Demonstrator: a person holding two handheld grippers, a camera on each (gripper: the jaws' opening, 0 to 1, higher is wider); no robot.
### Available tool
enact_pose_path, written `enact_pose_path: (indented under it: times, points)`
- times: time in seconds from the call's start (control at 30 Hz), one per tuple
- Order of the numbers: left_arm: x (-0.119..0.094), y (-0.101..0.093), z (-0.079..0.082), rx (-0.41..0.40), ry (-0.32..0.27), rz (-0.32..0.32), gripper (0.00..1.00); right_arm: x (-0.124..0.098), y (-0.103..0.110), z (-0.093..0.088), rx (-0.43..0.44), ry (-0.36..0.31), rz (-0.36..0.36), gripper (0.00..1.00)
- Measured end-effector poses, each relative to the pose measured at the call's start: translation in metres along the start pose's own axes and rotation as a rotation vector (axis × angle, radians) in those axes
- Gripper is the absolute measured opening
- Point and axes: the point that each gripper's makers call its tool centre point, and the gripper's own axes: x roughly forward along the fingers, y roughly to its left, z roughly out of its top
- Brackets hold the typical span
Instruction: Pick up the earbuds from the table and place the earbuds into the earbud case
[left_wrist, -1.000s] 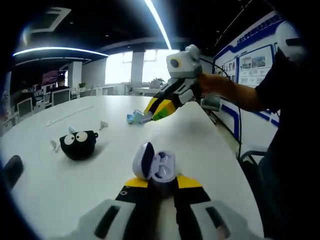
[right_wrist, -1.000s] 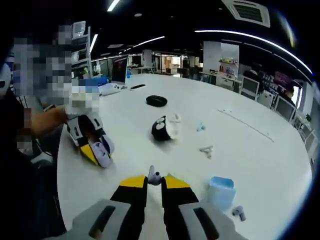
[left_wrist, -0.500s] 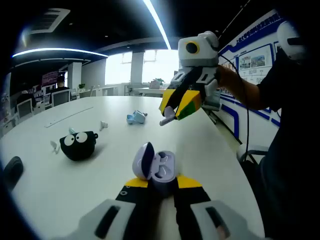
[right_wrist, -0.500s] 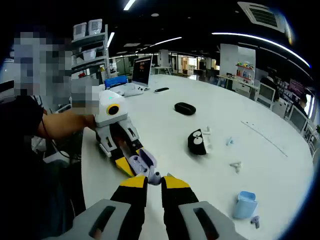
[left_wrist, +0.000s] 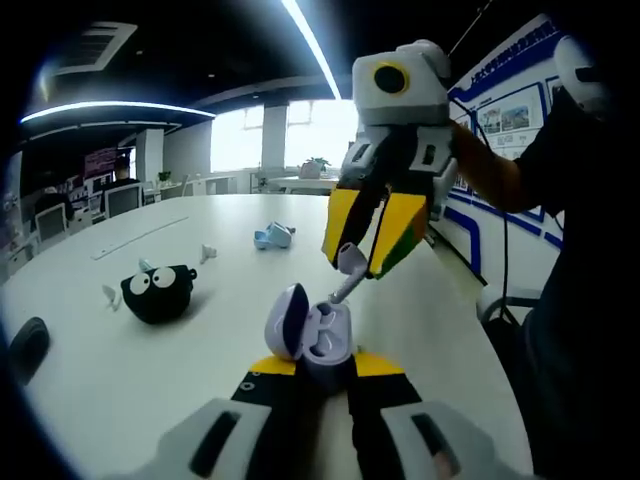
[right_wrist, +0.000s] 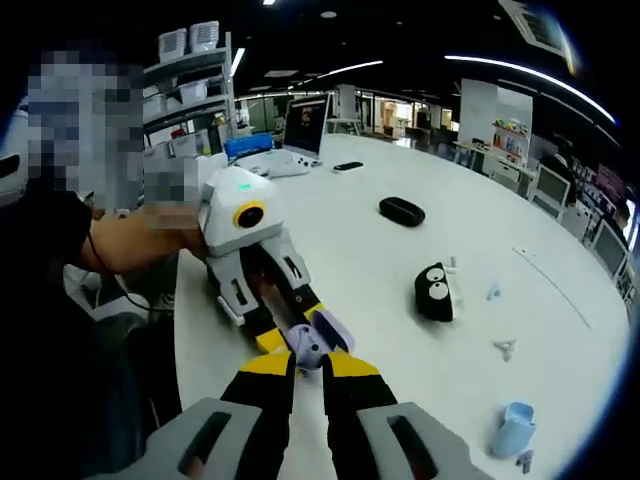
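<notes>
The open earbud case (left_wrist: 310, 335) is pale lilac, as is the earbud (left_wrist: 349, 272). Gripper jaws show yellow tips over black, the table (left_wrist: 200, 300) white. A black case (left_wrist: 158, 290) bears 2 white eyes; another case (right_wrist: 512, 428) is light blue.

Lilac earbud (left_wrist: 350, 262) above open case (left_wrist: 312, 335)

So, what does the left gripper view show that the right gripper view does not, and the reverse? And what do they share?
Left gripper view: the right gripper seen from the front, holding a white earbud, and bright windows. Right gripper view: a laptop and a shelf. Both: the open lilac earbud case, the black case with eyes, the light blue case, the white table.
</notes>
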Motion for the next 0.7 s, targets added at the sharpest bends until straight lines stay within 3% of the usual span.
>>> enact_pose_path:
  times: [0.37, 0.7]
  points:
    - [-0.001, -0.002, 0.000, 0.015, -0.003, -0.005, 0.19, 0.013, 0.000, 0.001, 0.008, 0.095, -0.010, 0.11]
    - [0.000, -0.002, -0.001, 0.033, -0.001, 0.003, 0.19, 0.018, 0.001, -0.006, -0.050, 0.250, -0.014, 0.11]
